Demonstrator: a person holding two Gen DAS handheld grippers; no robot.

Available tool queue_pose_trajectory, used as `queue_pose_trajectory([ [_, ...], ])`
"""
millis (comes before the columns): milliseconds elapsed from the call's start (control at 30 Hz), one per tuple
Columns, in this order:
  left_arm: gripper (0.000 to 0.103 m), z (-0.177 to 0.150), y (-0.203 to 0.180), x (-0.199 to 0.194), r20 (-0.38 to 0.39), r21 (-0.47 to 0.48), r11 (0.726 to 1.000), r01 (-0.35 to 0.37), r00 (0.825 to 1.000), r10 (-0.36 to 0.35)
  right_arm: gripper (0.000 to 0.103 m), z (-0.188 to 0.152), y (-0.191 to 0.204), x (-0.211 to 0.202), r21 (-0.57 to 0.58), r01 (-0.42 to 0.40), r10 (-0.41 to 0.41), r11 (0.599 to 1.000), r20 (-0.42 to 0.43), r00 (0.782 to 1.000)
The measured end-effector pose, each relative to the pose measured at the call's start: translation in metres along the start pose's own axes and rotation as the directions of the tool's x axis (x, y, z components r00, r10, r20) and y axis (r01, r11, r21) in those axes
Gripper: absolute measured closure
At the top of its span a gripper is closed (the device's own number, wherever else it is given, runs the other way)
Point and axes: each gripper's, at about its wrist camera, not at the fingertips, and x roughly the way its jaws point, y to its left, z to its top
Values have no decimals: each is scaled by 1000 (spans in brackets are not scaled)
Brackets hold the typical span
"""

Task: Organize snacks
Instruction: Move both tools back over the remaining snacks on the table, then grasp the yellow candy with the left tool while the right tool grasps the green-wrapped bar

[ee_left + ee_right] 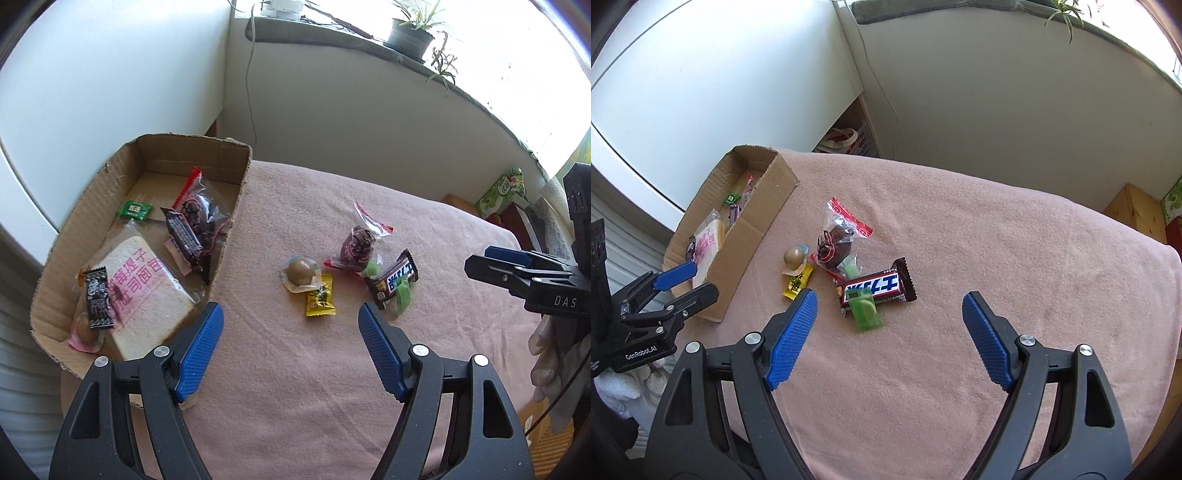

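Loose snacks are clustered mid-tabletop (997,240): chocolate bar (877,286), green candy (866,310) overlapping it, yellow candy (796,286), round candy (794,258), clear bag (838,236). More are seen in the cardboard box (229,206) at left. Left gripper (290,319) and right gripper (890,308) are held wide apart, empty, above the pink cloth.

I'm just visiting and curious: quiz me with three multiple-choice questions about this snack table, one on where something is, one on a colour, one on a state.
1. Where is the packaged bread slice?
A. in the cardboard box
B. on the pink cloth
C. on the windowsill

2. What colour is the candy wrapper beside the round brown sweet?
A. blue
B. yellow
C. white

3. How are the right gripper's fingers?
A. shut
B. gripping the chocolate bar
C. open, empty

Answers: 1 A, it lies inside the box walls; 2 B, plainly yellow; 3 C, nothing is between them.
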Motion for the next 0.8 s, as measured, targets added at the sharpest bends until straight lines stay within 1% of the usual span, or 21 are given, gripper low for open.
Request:
queue_pose_trajectory([
  [67,28,0,-5,9,-22,-6,1000,19,1000,-19,20,-6,3,3,-27,-4,4,1000,-8,1000],
  [167,29,-2,-10,23,-53,-10,1000,30,998,-30,20,-12,7,10,-53,-13,12,999,-27,1000],
  [233,37,-2,-11,32,-76,-21,999,42,996,-44,20,-15,6,16,-61,-19,17,998,-44,999],
  [367,42,3,-11,52,-117,-51,997,55,991,-60,20,-16,7,29,-60,-41,37,997,-63,997],
  [400,47,4,-11,57,-126,-63,996,61,990,-69,21,-16,7,31,-61,-42,38,997,-67,997],
  [433,52,6,-10,61,-135,-73,995,67,988,-77,25,-16,8,34,-64,-46,42,997,-72,996],
  [467,54,4,-11,64,-140,-79,995,68,987,-79,29,-16,9,37,-67,-54,49,996,-80,996],
  [533,58,5,-12,70,-149,-82,994,70,986,-82,34,-14,12,43,-79,-61,54,995,-91,994],
  [600,60,4,-14,74,-160,-82,994,79,983,-91,39,-13,15,50,-90,-68,59,994,-104,993],
  [667,60,4,-18,79,-169,-77,994,81,981,-94,47,-11,18,57,-101,-75,62,992,-120,991],
  [800,60,5,-24,86,-177,-63,995,78,980,-88,49,-11,20,69,-116,-68,51,991,-142,989],
])
